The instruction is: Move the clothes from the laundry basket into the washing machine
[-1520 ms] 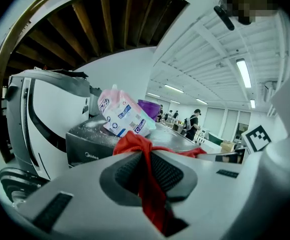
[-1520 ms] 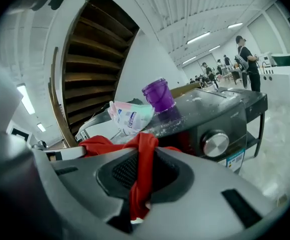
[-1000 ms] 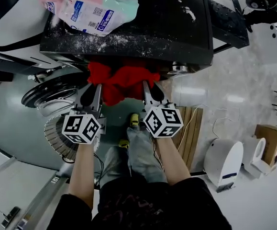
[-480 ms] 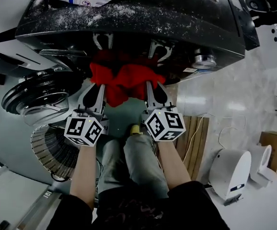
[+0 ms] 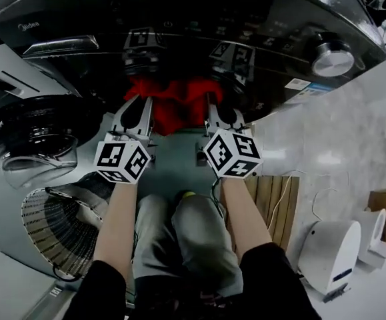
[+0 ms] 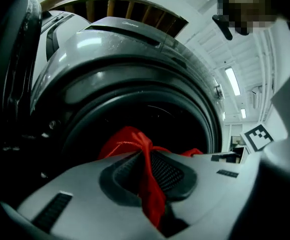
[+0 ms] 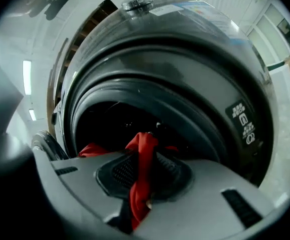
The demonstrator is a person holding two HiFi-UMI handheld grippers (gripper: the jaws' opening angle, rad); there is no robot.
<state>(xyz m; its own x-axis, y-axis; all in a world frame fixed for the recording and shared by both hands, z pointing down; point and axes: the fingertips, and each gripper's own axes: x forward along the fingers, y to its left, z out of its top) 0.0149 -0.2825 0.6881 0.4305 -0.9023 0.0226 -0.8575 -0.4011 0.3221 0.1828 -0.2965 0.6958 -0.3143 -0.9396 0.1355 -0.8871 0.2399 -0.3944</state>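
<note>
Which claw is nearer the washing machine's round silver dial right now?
Right. The right claw sits below and left of the round silver dial. The left claw is farther left, beyond the red cloth that both claws clamp.

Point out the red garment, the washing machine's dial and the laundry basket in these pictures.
red garment (image 5: 175, 105): head view, the bunched middle of the cloth.
washing machine's dial (image 5: 333, 59): head view, its round silver face.
laundry basket (image 5: 49, 229): head view, its ribbed side wall.
</note>
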